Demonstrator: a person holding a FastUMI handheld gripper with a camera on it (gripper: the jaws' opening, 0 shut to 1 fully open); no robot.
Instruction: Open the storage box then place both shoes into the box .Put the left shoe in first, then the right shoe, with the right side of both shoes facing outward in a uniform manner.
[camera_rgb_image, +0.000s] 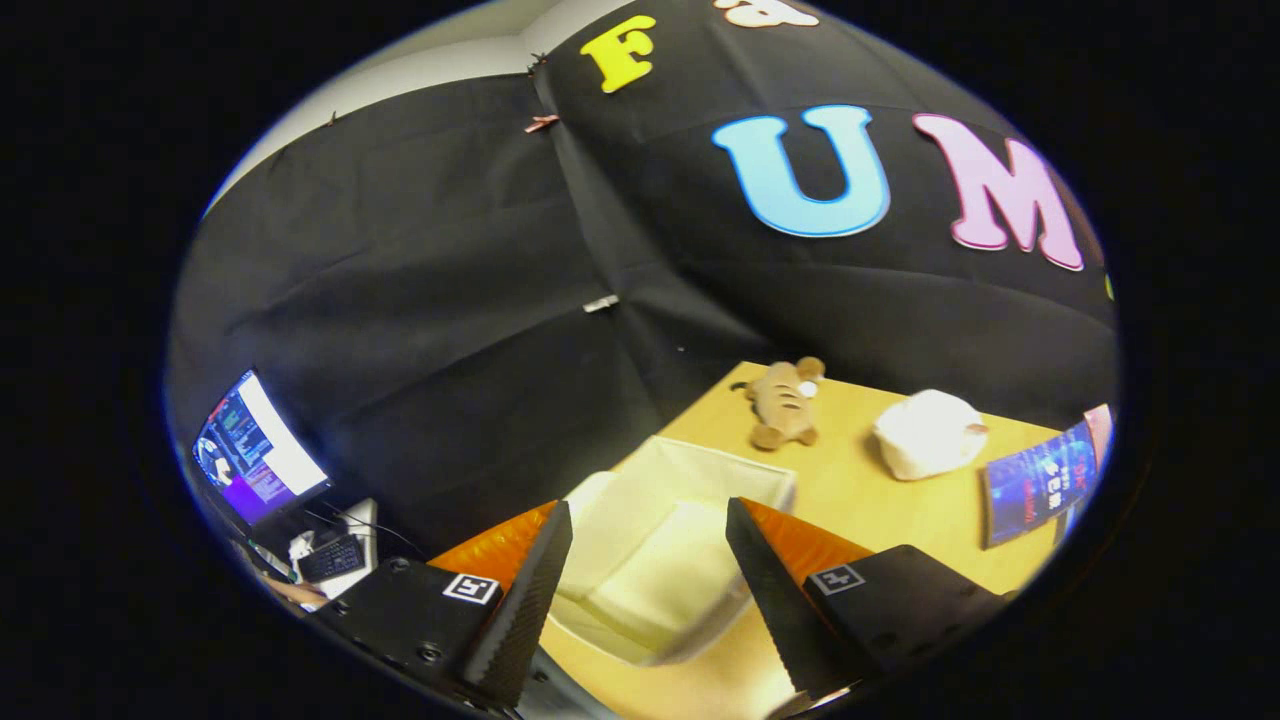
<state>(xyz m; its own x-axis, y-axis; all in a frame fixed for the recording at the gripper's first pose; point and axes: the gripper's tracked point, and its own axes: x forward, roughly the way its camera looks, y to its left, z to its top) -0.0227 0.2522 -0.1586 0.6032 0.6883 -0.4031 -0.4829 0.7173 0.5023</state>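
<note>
Box lies on the table near its left edge, and we see it between and just ahead of our spread fingers, which hold nothing. Toward the far edge sit a plush toy and a white bundle; a booklet lies beside them.

Free gap between spread fingers
</note>
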